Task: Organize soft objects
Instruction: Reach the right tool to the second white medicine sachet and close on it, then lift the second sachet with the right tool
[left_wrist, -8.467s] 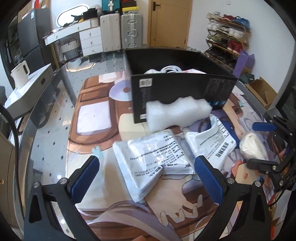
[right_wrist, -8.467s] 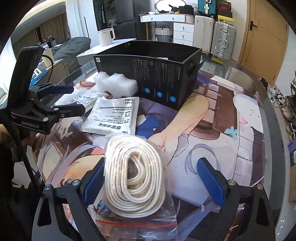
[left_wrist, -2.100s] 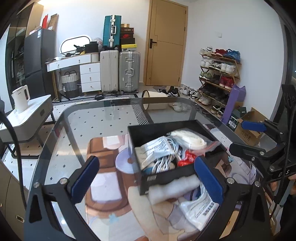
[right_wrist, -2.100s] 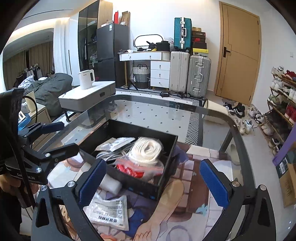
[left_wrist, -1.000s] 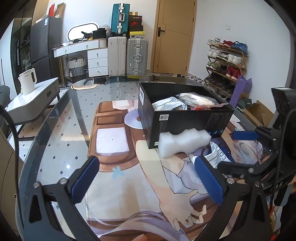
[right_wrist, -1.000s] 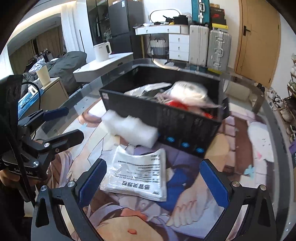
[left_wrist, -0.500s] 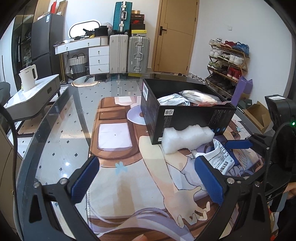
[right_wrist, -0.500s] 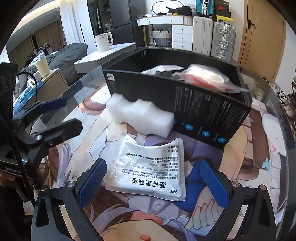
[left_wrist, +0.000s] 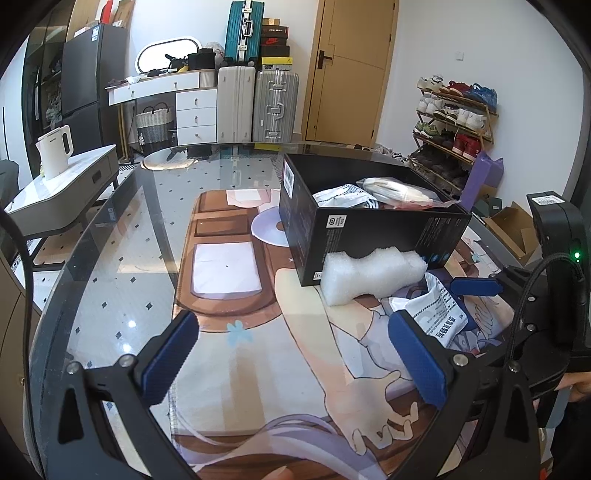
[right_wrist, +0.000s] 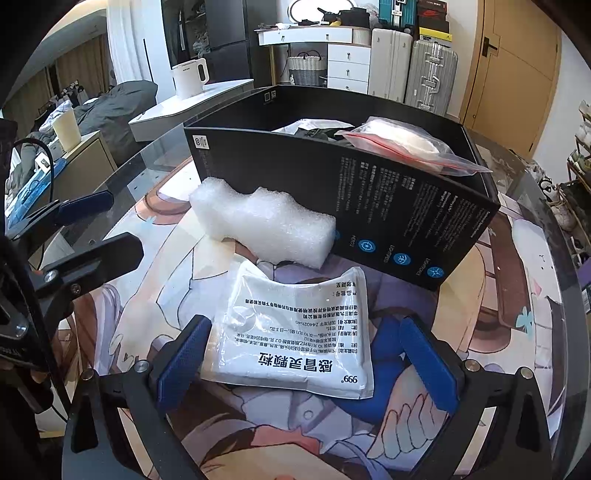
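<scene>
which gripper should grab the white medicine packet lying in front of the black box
Right. The right gripper is open with the white packet lying between its jaws. The left gripper is open over bare mat, off to the side.

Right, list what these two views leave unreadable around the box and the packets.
- Black box contents: lower layers hidden by its front wall in both views.
- White packet, left wrist view: mostly hidden behind the left claw's finger.
- Foam block: whether it touches the box, unclear.
</scene>
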